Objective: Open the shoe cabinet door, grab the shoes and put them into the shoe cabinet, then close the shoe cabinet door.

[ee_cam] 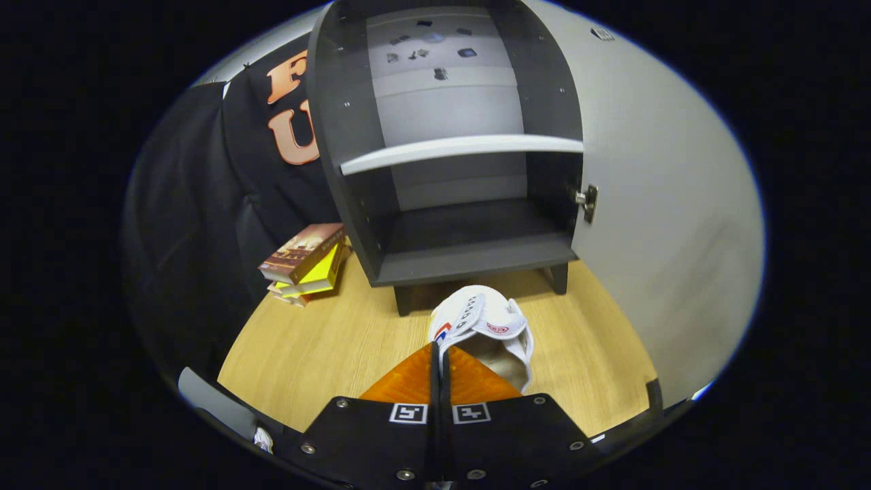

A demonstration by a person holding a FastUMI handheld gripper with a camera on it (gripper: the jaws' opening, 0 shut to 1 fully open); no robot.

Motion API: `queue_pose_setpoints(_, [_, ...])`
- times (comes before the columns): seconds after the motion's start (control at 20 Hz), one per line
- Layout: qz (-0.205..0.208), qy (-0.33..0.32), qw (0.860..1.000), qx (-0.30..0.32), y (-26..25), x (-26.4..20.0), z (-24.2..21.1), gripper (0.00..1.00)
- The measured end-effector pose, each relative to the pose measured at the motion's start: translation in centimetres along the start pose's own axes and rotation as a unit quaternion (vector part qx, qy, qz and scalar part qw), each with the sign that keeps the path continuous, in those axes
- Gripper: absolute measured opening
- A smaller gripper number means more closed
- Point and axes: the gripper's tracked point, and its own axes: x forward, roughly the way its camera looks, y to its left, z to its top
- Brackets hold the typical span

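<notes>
My gripper sits nearest, its two fingers drawn together with only a thin seam between them — pinched on the rim of the white shoe at the collar. Both fingers press on that edge, so I have the shoe in hand. It hangs just ahead of the fingertips, its opening turned toward me, small red and blue marks on the upper.

Under the shoe lies the wooden floor, pale and bare around it. Off to the left, near the cabinet's corner, a small stack of books leans against the booth's dark cloth wall.

Just beyond the shoe stands the shoe cabinet on short dark legs, its front open. The bottom compartment is right behind the shoe and holds nothing that I can see; above it runs a light shelf, and higher still the back panel shows a few small dark marks too small to make out.

The cabinet door is swung wide to the right — a hinge shows where it meets the cabinet's side.
</notes>
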Motion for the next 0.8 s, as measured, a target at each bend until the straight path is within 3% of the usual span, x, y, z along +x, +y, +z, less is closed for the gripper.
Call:
queue_pose_setpoints(0.35, [0.005, -0.106, 0.994, -0.011, 0.0, -3.6, 13.3, 0.0])
queue_pose_setpoints(0.8, [0.024, -0.155, 0.987, -0.026, 0.3, -0.7, 23.0, 0.0])
